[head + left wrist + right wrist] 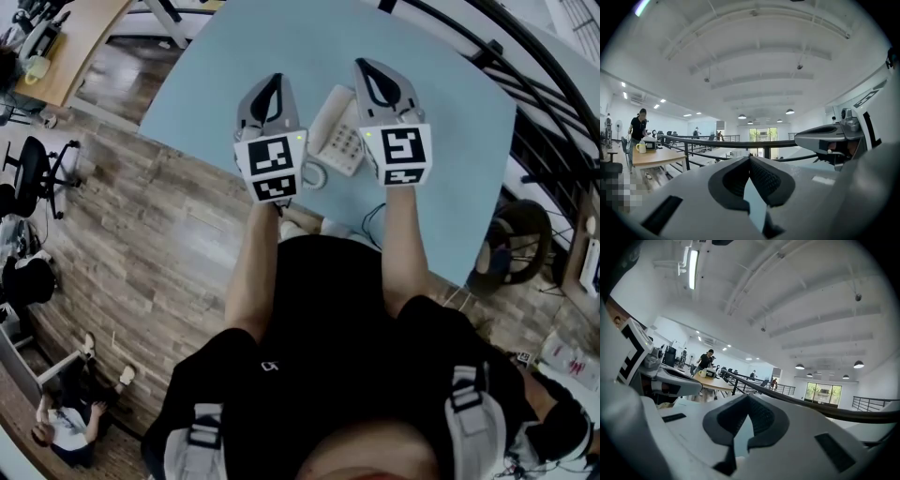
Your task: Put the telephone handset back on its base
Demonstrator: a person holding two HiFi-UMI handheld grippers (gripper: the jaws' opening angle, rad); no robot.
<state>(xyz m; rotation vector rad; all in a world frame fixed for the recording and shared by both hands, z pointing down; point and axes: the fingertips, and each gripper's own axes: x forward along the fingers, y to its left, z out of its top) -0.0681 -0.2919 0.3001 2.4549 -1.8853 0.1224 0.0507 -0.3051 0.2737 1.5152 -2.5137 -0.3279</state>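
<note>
Pale-blue table (441, 169) w/ a white telephone (342, 141) on it near the edge closest to the person, keypad up. Its curly cord (314, 175) loops at the phone's near-left corner. The handset looks to lie along the phone's left side, partly behind a gripper, so can't tell if it's fully seated. The left gripper (272, 80) is just left of the phone, the right gripper (361, 64) just right of it, overlapping the phone's right edge in the head view. Both point away from the person, marker cubes toward the body, w/ the phone between them. Left gripper view: left gripper (750, 157) jaws pressed together at the tips, nothing btwn them, only a sliver of blue tabletop through the gap lower down. Right gripper view: right gripper (747, 396) likewise, tips meeting, empty. Neither gripper can be seen touching the phone. A dark railing (525, 84) curves past the table well right of the phone, and wood floor (159, 216) lies to the phone's left, beyond the table edge.
</note>
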